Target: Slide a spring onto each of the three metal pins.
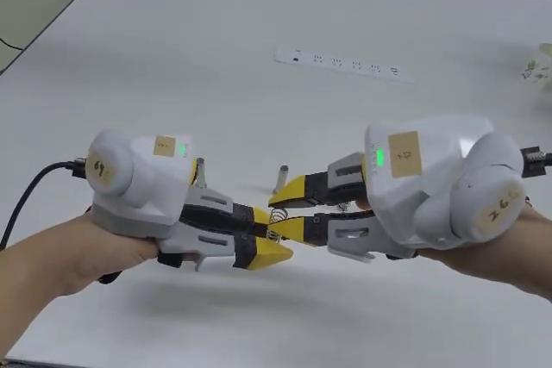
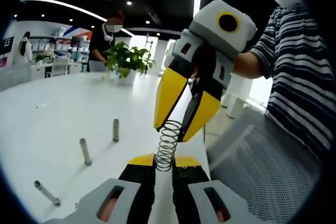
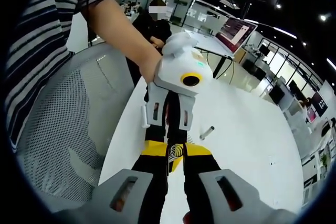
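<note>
Pinching the spring (image 2: 167, 148) by its near end, the left gripper (image 2: 164, 160) is closed on it. In the left gripper view the spring's long axis runs from 6 toward 12 o'clock. The right gripper (image 2: 170, 134) straddles its far end, jaws parted. Three metal pins (image 2: 85, 151) sit at 8 o'clock on the table (image 2: 52, 114).

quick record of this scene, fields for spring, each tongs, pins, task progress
spring: held off the table, between both tongs
left tongs: shut on one end of the spring
right tongs: around the other end, grip unclear
pins: three on the table, all bare
progress: no spring on a pin yet
</note>
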